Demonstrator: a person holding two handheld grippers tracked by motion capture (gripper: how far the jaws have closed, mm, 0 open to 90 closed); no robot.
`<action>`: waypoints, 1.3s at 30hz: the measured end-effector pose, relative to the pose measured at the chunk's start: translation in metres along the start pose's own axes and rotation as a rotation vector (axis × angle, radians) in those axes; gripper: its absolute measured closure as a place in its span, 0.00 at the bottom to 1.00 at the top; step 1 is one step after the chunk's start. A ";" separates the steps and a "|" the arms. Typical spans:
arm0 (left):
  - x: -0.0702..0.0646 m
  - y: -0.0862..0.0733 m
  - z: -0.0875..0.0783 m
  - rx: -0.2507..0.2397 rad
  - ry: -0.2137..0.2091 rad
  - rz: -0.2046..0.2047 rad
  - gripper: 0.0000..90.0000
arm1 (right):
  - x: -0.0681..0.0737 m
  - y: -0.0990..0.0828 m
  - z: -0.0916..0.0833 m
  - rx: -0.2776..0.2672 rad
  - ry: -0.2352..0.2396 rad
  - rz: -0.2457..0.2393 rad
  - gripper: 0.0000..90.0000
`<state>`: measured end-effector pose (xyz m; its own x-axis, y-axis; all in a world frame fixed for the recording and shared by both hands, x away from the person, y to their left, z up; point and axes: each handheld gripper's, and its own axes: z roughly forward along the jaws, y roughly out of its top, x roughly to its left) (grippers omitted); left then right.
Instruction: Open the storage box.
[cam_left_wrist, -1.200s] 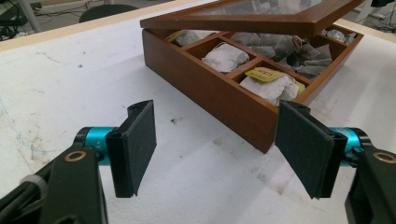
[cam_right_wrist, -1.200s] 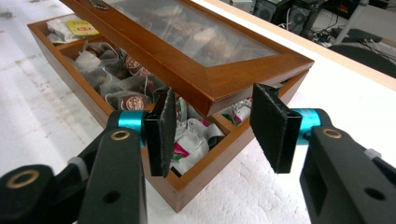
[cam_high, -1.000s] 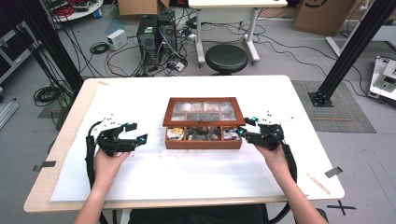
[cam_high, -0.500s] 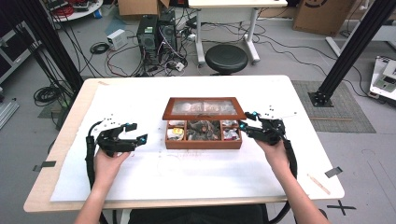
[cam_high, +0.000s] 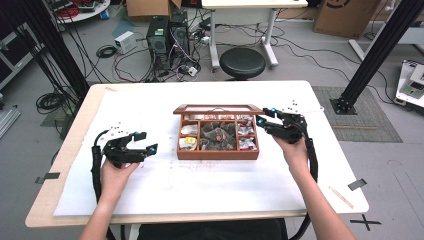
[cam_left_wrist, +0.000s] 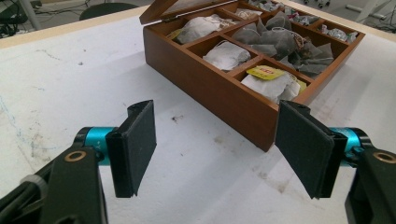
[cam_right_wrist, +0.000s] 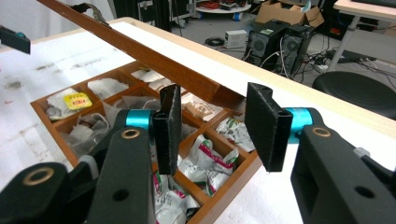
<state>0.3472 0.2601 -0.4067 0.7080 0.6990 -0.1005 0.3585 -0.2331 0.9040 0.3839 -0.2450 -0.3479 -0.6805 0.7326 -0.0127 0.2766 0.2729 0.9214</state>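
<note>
A wooden tea box (cam_high: 217, 155) stands mid-table, its compartments full of tea bags (cam_high: 217, 135). Its glass lid (cam_high: 217, 107) is raised at the back. My left gripper (cam_high: 148, 140) rests open on the white cover, left of the box. In the left gripper view its jaws (cam_left_wrist: 215, 149) are wide apart and empty, with the box wall (cam_left_wrist: 219, 93) ahead. My right gripper (cam_high: 261, 116) hovers at the box's right end beside the lid's corner. Its jaws (cam_right_wrist: 212, 128) have just been closing. The lid's end (cam_right_wrist: 140, 51) lies beyond the gap, and the pads press on nothing.
The white cover (cam_high: 200, 185) spans most of the table, with bare wood at its left edge (cam_high: 65, 155). Behind the table are a black stool (cam_high: 242, 62), computer towers (cam_high: 167, 35) and floor cables. A black frame post (cam_high: 375, 50) stands at the right.
The right gripper has risen and moved toward the box's back right corner. The lid now stands steeper. The left gripper has stayed put.
</note>
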 end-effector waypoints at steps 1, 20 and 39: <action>0.000 0.000 0.000 0.000 0.000 0.000 0.33 | -0.001 0.002 0.000 0.001 -0.001 0.002 0.65; 0.000 0.000 0.000 0.002 -0.003 0.000 0.33 | -0.015 0.029 0.010 -0.026 -0.024 0.036 0.66; 0.000 0.002 0.002 0.002 -0.006 0.001 0.33 | -0.024 0.047 0.019 -0.036 -0.054 0.041 0.67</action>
<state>0.3489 0.2580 -0.4054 0.7117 0.6950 -0.1020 0.3591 -0.2352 0.9032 0.4261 -0.2378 -0.3116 -0.6311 0.7757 0.0057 0.2782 0.2195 0.9351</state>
